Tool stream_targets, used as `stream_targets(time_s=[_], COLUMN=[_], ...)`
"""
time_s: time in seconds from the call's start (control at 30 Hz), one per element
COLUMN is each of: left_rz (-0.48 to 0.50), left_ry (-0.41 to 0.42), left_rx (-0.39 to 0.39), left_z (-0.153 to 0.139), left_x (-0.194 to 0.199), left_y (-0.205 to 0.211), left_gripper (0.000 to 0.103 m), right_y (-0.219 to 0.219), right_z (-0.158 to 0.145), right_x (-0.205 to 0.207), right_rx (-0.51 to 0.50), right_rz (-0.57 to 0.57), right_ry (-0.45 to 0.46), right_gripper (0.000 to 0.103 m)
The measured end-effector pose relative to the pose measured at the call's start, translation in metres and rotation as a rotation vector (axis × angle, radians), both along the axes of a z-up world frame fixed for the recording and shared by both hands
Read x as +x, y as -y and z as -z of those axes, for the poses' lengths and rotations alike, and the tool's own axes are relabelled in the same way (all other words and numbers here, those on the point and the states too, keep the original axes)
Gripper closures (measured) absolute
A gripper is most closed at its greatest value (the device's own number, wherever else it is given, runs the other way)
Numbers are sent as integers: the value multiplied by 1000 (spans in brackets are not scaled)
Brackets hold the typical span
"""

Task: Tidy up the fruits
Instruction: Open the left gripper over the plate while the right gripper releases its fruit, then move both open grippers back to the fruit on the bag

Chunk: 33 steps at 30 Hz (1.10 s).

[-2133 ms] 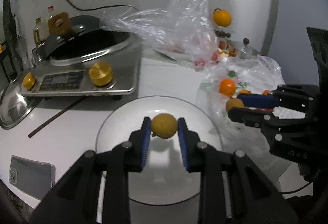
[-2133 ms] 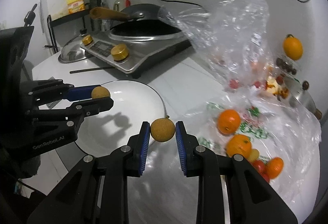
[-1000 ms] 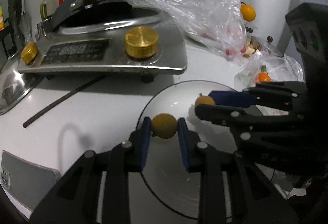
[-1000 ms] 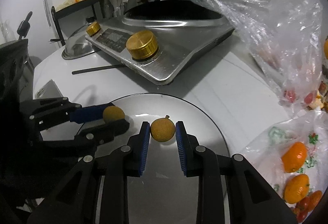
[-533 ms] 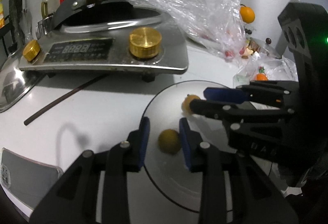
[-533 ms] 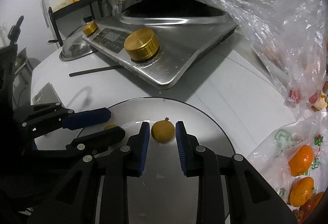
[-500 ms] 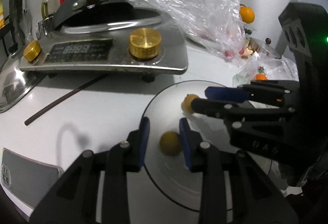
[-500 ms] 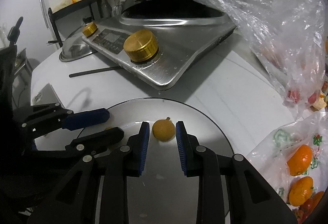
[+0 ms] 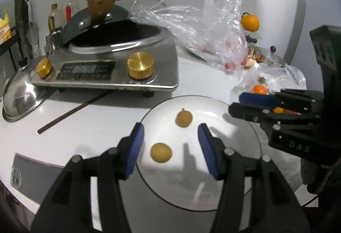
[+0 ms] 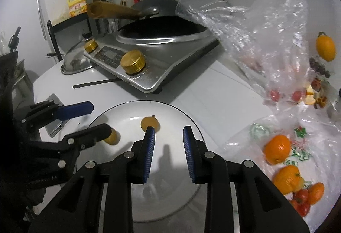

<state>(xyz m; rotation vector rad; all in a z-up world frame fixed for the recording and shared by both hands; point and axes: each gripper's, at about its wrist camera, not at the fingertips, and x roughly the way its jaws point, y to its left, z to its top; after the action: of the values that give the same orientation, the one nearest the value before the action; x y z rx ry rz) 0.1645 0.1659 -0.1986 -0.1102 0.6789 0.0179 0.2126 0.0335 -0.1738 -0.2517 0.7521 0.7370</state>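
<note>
Two small tan round fruits lie on a white plate (image 9: 223,186): one near its left rim (image 9: 161,152), one with a stem farther back (image 9: 184,118). My left gripper (image 9: 170,150) is open above the plate, the near fruit between its jaws but not touched. My right gripper (image 10: 168,150) is open and empty above the same plate (image 10: 170,201); the stemmed fruit (image 10: 149,123) sits just beyond its left finger. The other fruit (image 10: 111,136) is partly hidden by the left gripper's finger (image 10: 89,133).
An induction cooker with a wok (image 9: 110,62) stands at the back left. A dark chopstick (image 9: 72,111) and a phone (image 9: 32,171) lie left of the plate. Plastic bags with oranges and tomatoes (image 10: 287,167) lie right of the plate. A steel lid (image 9: 19,98) is far left.
Both grippers let go of their fruits onto the plate, opened wide and drew back from them. The two fruits now rest on the plate.
</note>
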Motion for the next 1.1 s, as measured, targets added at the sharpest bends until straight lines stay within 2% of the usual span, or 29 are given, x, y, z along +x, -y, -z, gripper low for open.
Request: stream_targets(time_s=[0.13,0.33,0.53,0.7,0.87,0.93,1.1], left_rz=[6,11,14,17,33,50,60], left_ry=[9,31,63,154,176,178,193], left_rx=[14,14,1,106,102,107,112], left_z=[-8,-19,-30,-40,-46,-46,-49], left_x=[-4,-9,-15,-24,-24,-23,-21], left_y=[12,31,49,73,91,99,123], left_gripper=[48,35,34,34,34,35,35], right_y=[16,40,61,81,105,115,141], right_z=[-7,-20,-30,-36,-41,-43,-45], right_x=[-7,-15,-25,-31,-35,-35,-34], right_rx=[8,34,39,57,74,80,90], right_rz=[13,38,62,86,121,135,165], right_ry=[20,46,90,109,131,139,158], right_gripper=[74,74,69,67,66,60,60])
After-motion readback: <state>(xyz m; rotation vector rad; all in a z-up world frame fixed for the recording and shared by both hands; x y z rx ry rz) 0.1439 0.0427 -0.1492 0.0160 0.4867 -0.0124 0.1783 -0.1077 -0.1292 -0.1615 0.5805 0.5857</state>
